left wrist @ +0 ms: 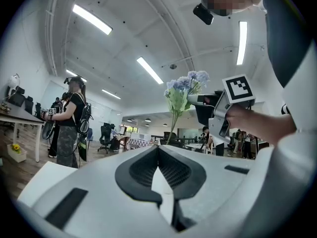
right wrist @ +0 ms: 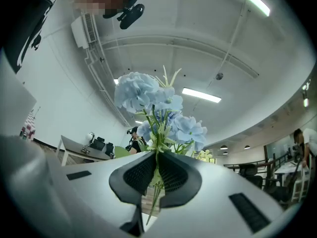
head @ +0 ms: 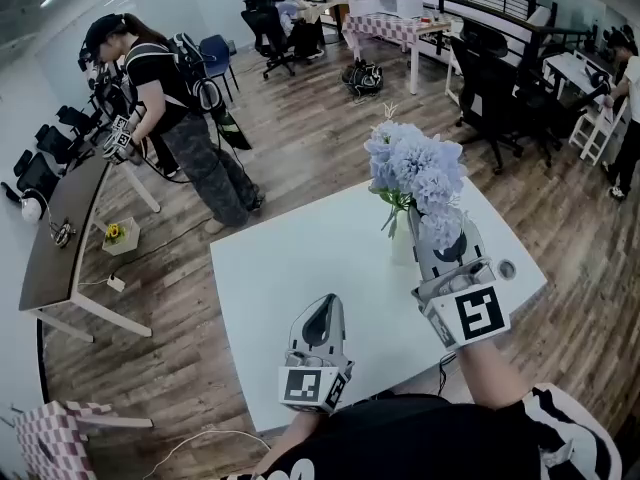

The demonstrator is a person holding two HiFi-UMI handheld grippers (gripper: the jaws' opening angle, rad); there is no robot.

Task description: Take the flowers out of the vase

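Status of task: in hand, not complete. The flowers [head: 415, 168], a bunch of pale blue blooms on green stems, were gripped and stood upright over the far right part of the white table [head: 290, 268]. A pale shape just below the blooms was judged to be the vase [head: 401, 246]. The head view did not show whether the stem ends had cleared its mouth. In the right gripper view the thin stem tails hung below the jaws with nothing seen around them, which suggested the bunch was at or near the point of coming free. What remained, by this judgement, was to carry the bunch fully clear and set it down.

Right gripper [right wrist: 157, 158]: jaws drawn almost together, clamped on the green stems just under the blooms. It was held out ahead of the person, nose tipped a little above level, with the forearm stretched over the table's near right side.

Left gripper [left wrist: 158, 151]: jaws together at the tips, nothing between them. It pointed level and forward, low over the near edge of the table, well apart from the flowers and taking no part in the lift.
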